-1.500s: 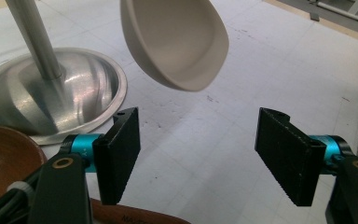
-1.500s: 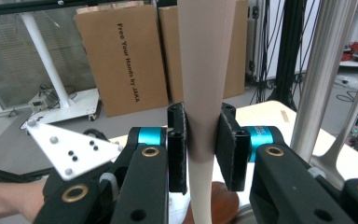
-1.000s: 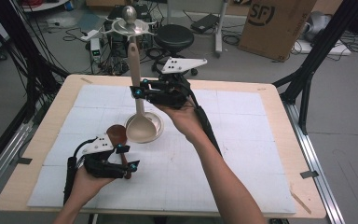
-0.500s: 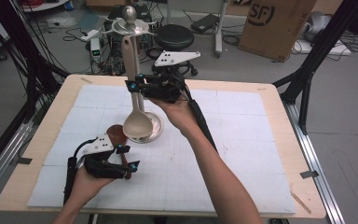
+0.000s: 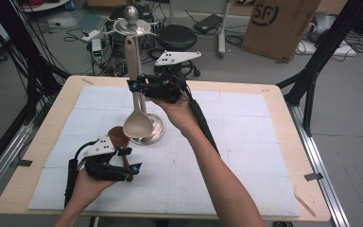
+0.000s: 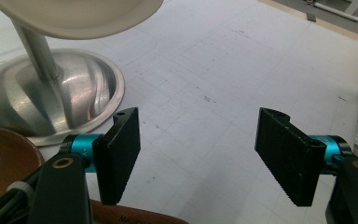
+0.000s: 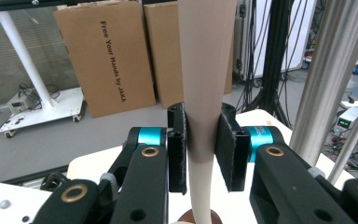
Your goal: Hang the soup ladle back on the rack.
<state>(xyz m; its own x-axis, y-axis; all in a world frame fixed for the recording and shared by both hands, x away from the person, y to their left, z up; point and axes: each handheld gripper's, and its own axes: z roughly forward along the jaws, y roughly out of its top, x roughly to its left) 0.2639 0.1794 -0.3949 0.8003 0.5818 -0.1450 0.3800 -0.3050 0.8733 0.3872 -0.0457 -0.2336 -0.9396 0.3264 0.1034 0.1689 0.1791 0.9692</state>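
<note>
High view: the right gripper (image 5: pixel 139 85), in the upper middle of the frame, clamps the handle of a cream ladle (image 5: pixel 134 124), whose bowl hangs beside the pole of a metal stand (image 5: pixel 152 133) on the white surface (image 5: pixel 246 156). Right gripper view shows both pads pressed on that handle at centre frame. At lower left, the left gripper (image 5: pixel 127 163) rests low with its jaws apart and empty, just beside a brown wooden spoon (image 5: pixel 118 137).

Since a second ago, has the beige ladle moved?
Yes. The ladle, clamped in the right claw, has shifted left toward the metal stand; its bowl now overlaps the stand's base and its handle lines up with the pole.
</note>
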